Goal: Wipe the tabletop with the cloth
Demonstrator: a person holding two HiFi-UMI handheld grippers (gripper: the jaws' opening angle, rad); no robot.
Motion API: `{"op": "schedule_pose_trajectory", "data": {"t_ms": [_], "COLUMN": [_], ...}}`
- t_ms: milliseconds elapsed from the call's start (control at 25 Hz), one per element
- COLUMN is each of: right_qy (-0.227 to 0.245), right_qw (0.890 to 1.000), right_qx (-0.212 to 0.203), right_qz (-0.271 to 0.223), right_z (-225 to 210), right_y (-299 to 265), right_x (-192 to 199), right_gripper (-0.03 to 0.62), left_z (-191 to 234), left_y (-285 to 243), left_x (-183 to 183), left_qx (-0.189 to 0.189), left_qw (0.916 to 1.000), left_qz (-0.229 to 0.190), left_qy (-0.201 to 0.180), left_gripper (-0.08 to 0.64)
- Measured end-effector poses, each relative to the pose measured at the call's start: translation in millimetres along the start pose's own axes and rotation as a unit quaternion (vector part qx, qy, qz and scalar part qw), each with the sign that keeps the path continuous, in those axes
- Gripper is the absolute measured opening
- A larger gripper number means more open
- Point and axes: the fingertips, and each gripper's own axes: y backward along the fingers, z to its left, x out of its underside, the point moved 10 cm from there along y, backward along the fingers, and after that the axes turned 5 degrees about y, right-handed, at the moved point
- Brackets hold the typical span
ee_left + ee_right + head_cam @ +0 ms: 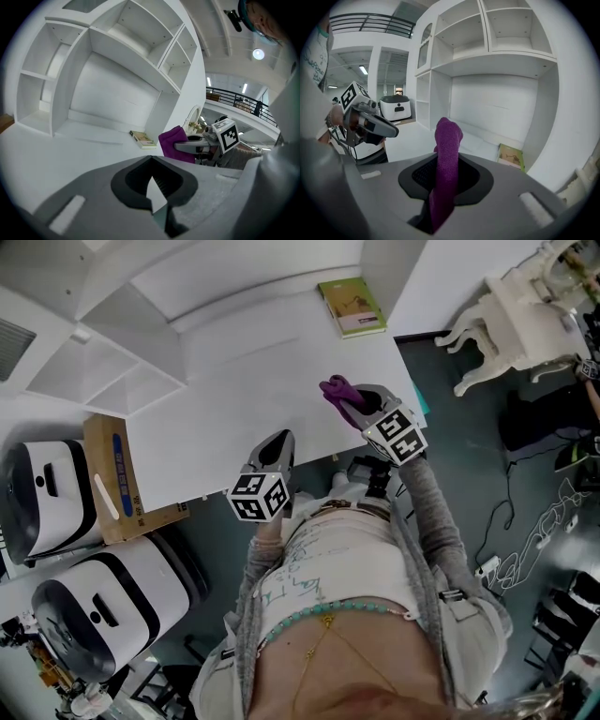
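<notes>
A purple cloth [337, 390] sticks up from my right gripper [354, 407], which is shut on it over the right front part of the white tabletop [234, 399]. In the right gripper view the cloth [448, 150] stands upright between the jaws of the right gripper [445, 187]. My left gripper [279, 442] hovers at the table's front edge, shut and holding nothing. Its own view shows the left gripper [153, 185] with jaws together, and the right gripper [190, 146] with the cloth [172, 140] off to the right.
A green book [352, 306] lies at the table's far right corner. White shelves [112, 371] rise along the table's back and left. On the floor are a cardboard box [117, 479], two white machines [52, 493], and a white ornate chair [516, 310] at the right.
</notes>
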Motion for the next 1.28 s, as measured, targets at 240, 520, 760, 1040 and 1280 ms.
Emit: {"op": "schedule_pose_trajectory", "data": {"t_ms": [240,520,760,1040,1280], "right_qy": [0.016,0.029,0.013,-0.015,-0.034], "right_qw": [0.999,0.996,0.991,0.985,0.981], "right_qx": [-0.014,-0.030,-0.025,-0.021,-0.028], "right_qz": [-0.035,-0.080,-0.131,-0.168,-0.188], "right_z": [23,45,58,73,76], "right_y": [-3,-1,11,16,21], "right_x": [-34,-68,-92,-106,-107], "right_gripper": [0.094,0.094,0.094,0.094,0.094], "left_z": [3,0,-10,-26,-29], "left_y": [5,17,31,44,50], "left_x": [-18,-42,-67,-83,-82], "left_qx": [-0.009,-0.019,-0.023,-0.028,-0.040], "left_qw": [0.9995,0.9975,0.9925,0.9885,0.9868], "left_qz": [-0.024,-0.053,-0.100,-0.127,-0.138], "left_qy": [-0.018,-0.043,-0.065,-0.077,-0.074], "left_gripper": [0.000,0.000,0.000,0.000,0.000]}}
